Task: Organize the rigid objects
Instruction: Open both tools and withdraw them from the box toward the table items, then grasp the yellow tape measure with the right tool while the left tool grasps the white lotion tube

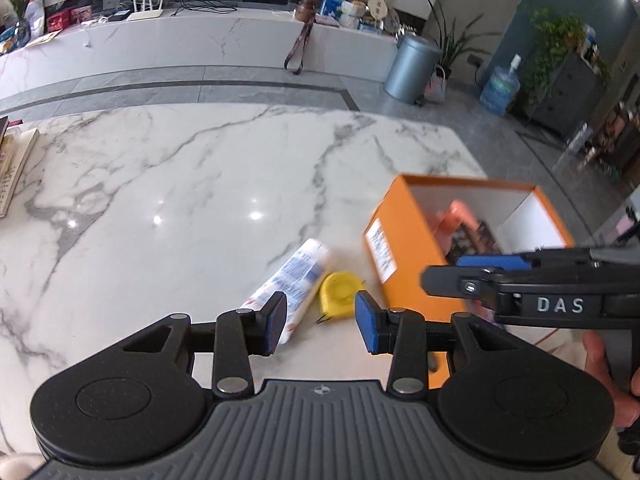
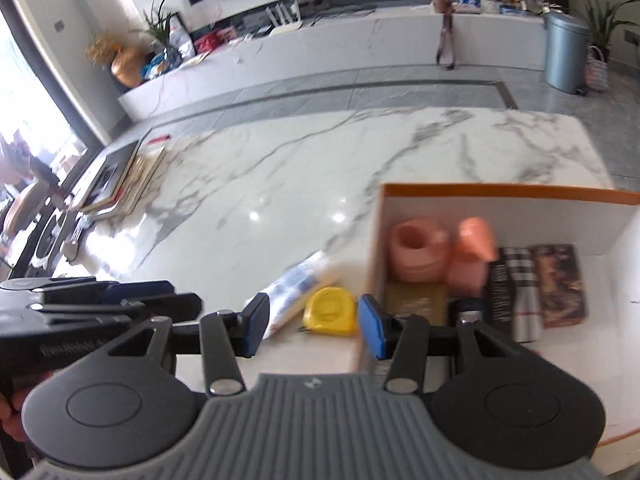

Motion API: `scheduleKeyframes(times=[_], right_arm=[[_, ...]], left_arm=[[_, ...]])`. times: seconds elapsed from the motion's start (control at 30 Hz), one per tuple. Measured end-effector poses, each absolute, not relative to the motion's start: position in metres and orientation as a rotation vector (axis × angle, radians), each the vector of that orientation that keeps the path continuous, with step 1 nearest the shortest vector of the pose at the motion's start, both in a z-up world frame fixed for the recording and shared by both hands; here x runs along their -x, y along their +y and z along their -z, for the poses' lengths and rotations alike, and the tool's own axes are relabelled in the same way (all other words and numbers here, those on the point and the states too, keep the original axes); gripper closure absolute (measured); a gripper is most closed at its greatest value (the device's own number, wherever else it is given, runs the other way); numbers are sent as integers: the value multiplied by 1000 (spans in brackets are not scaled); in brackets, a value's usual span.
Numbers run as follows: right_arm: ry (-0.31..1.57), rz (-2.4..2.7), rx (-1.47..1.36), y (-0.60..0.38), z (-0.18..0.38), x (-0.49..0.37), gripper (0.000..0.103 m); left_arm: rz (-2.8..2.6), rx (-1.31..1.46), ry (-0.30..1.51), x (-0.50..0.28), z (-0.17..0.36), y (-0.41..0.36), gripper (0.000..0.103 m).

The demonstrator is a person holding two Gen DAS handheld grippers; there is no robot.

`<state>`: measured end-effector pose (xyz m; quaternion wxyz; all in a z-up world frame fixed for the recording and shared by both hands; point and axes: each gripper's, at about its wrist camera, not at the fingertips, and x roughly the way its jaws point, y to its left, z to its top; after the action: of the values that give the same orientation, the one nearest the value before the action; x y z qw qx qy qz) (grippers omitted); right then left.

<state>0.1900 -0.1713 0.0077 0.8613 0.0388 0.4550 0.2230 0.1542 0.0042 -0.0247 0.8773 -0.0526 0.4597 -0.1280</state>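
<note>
A yellow tape measure (image 1: 340,292) (image 2: 330,312) lies on the marble table (image 1: 180,200), touching a white tube (image 1: 296,276) (image 2: 298,288) on its left. Just right of them stands an open orange box (image 1: 384,216) (image 2: 500,192). It holds a pink roll (image 2: 416,248), a pink object (image 2: 472,256), a gold box (image 2: 416,300) and dark flat packs (image 2: 560,284). My left gripper (image 1: 322,322) is open and empty, just short of the tape measure and tube. My right gripper (image 2: 314,324) is also open and empty, above the box's left wall, and comes in from the right (image 1: 448,272) in the left wrist view.
Books and a frame (image 2: 120,184) (image 1: 12,168) lie at the table's left edge. Beyond the table's far edge are grey floor, a long marble bench (image 1: 200,40) and a metal bin (image 1: 412,68). A hand (image 1: 600,364) holds the right gripper's handle.
</note>
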Motion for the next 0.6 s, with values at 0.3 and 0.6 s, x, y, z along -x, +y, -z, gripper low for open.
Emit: scheduleKeyframes(times=[0.3,0.6], right_arm=[[963,-436,45,-117,21,-204,59],[1035,-367,112,-104,46,-238,68]], left_arm=[[387,-61,950,-181,70,2,49],[472,-172,958,-216,120,-21,44]])
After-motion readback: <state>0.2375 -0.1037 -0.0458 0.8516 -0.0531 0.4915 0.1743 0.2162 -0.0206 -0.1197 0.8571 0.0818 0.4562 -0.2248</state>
